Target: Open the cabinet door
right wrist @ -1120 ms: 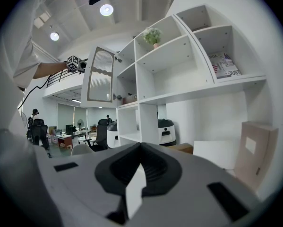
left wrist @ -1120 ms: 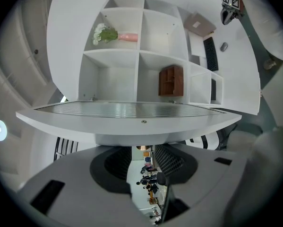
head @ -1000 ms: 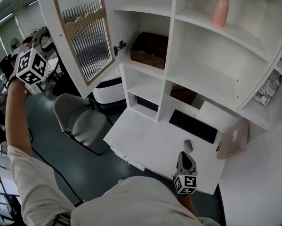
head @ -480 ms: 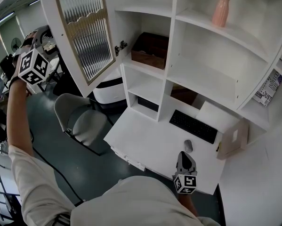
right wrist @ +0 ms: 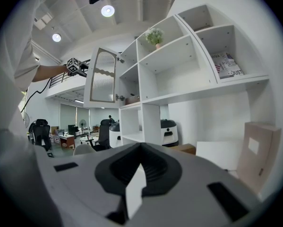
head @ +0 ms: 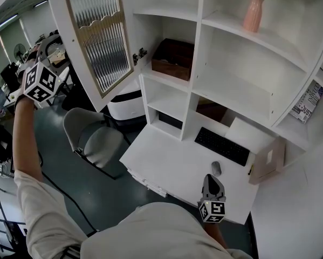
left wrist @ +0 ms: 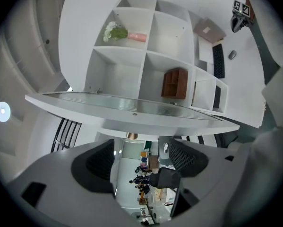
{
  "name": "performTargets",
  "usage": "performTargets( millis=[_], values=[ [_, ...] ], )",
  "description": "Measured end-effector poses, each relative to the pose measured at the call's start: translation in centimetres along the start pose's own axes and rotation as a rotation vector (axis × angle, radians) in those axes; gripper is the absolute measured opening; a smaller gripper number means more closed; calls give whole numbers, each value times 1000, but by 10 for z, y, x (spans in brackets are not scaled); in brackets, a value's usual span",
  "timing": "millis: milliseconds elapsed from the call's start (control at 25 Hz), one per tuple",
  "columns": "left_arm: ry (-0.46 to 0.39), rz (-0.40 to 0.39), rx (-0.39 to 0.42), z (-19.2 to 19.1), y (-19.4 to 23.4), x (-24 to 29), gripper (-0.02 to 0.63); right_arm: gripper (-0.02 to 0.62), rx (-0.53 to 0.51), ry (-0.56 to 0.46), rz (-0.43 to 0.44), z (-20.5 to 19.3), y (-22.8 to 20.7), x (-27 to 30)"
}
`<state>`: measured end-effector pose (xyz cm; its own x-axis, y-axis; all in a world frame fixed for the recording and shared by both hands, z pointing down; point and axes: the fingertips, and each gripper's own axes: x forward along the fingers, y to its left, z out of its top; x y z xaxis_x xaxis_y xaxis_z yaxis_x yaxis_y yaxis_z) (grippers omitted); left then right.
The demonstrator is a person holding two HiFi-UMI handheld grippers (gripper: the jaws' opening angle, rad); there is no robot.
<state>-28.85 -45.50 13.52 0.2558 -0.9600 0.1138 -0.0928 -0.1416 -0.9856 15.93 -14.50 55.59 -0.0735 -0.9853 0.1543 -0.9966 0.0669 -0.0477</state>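
My left gripper (left wrist: pixel 139 151) has just been opening its jaws, and they now stand wide apart with nothing between them. I judge that I have let go because the job looks done. Just past the tips, at twelve o'clock in the left gripper view, runs the edge of the cabinet door (head: pixel 98 39), apparently not touching the pads. From my head the glass-paned door sits at eleven o'clock, swung well out from the white cabinet (head: pixel 196 47), so the wooden box (head: pixel 172 57) on the shelf inside is in plain sight. My arm is raised toward ten o'clock because the door hangs high. My right gripper (head: pixel 212 183) waits at six o'clock, low over the desk (head: pixel 161 161) near the mouse (head: pixel 215 167). Its jaws are together on nothing, since this door needs only one hand.
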Motion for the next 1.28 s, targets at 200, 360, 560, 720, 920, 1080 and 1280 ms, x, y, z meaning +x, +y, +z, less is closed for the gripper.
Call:
performTargets(
  millis=[200,360,560,720,920,1080,1280],
  values=[
    [7,-3,-97,-14,-13,-1,351,3,-6,-1,12,1,3,1],
    [9,11,-193,-25,-21,-5,351,3,-6,0,17,0,5,1],
    [4,4,-301,-36,-44,-8,351,3,-10,3,26,0,6,1],
    [4,-2,-396,-46,-66,-11,351,3,-13,0,33,0,7,1],
    [2,-12,-547,-59,-99,-14,351,3,-16,2,42,1,9,3],
    [-3,-17,-662,-66,-124,-17,351,3,-20,4,47,1,9,3],
    [-14,-29,-789,-67,-152,-21,351,3,-21,2,53,2,11,6]
  ],
)
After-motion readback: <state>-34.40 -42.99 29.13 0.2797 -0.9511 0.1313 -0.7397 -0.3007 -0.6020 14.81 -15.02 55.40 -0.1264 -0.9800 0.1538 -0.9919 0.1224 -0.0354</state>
